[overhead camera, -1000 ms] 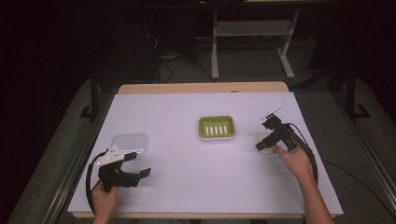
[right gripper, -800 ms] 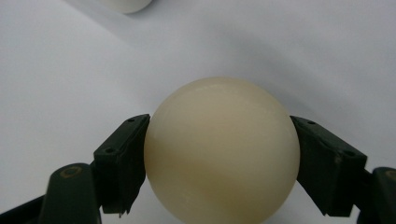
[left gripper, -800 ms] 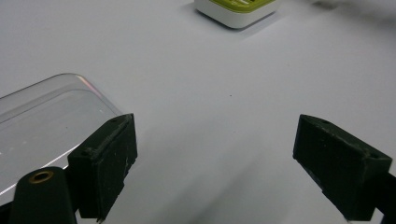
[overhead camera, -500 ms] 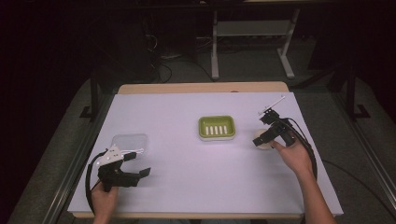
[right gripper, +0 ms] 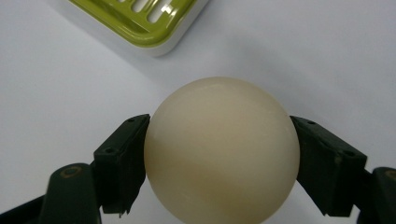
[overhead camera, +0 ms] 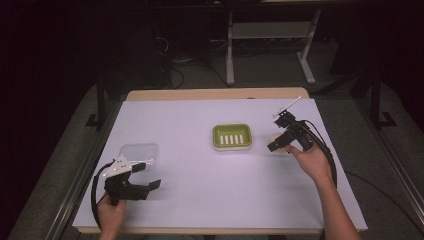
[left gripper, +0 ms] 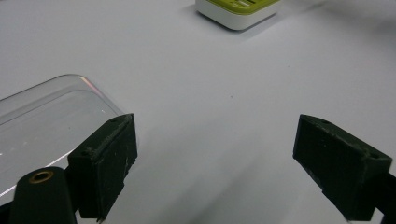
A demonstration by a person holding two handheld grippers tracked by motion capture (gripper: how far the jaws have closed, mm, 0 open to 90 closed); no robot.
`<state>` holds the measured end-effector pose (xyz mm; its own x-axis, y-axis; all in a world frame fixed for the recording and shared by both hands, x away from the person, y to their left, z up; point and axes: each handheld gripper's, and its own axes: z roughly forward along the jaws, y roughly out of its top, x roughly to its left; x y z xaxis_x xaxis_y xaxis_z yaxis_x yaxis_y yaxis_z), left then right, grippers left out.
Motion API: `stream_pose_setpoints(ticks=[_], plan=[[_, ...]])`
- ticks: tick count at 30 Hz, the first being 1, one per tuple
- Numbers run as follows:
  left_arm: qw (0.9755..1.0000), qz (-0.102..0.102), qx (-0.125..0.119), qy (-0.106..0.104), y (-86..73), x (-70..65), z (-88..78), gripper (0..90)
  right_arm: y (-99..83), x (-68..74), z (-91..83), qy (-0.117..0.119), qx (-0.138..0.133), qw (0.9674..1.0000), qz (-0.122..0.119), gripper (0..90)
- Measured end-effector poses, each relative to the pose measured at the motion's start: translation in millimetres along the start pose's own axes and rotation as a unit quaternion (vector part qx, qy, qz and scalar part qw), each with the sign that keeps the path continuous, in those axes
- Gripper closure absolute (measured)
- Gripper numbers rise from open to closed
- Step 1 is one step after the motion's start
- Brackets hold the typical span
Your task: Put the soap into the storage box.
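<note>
Gripping a cream ball [right gripper: 222,151] in my right gripper [right gripper: 219,154] (green soap dish [right gripper: 140,21] just beyond), my left gripper [left gripper: 215,154] gapes beside a clear lid [left gripper: 46,116].

Left gripper view. The left gripper [left gripper: 224,161] has its two black jaws spread wide, with bare white table [left gripper: 219,93] between them and nothing gripped. A clear plastic lid [left gripper: 46,126], possibly a shallow container since the view cuts it off, lies flat at the left, its rounded corner just beside or partly behind the left-hand jaw. At the top edge sits a green and white soap dish [left gripper: 238,11], well apart from both jaws.
</note>
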<state>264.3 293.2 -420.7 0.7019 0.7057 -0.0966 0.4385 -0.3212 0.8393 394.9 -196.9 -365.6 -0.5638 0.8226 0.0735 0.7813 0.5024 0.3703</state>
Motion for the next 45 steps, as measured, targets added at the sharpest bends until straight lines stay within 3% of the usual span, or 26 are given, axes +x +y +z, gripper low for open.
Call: stream_pose_setpoints(ticks=[21, 45], plan=[[1.0000, -0.003, -0.003, 0.000, 0.1, 0.3, -1.6, 12.9, 25.3, 10.9, -2.1, 0.011, -0.005, 0.9998, -0.013, 23.1], [1.0000, -0.006, -0.006, -0.001, 0.2, -0.4, -2.6, 12.9, 59.6, 33.4, -0.7, 0.020, -0.013, 0.9984, -0.051, 23.1]])
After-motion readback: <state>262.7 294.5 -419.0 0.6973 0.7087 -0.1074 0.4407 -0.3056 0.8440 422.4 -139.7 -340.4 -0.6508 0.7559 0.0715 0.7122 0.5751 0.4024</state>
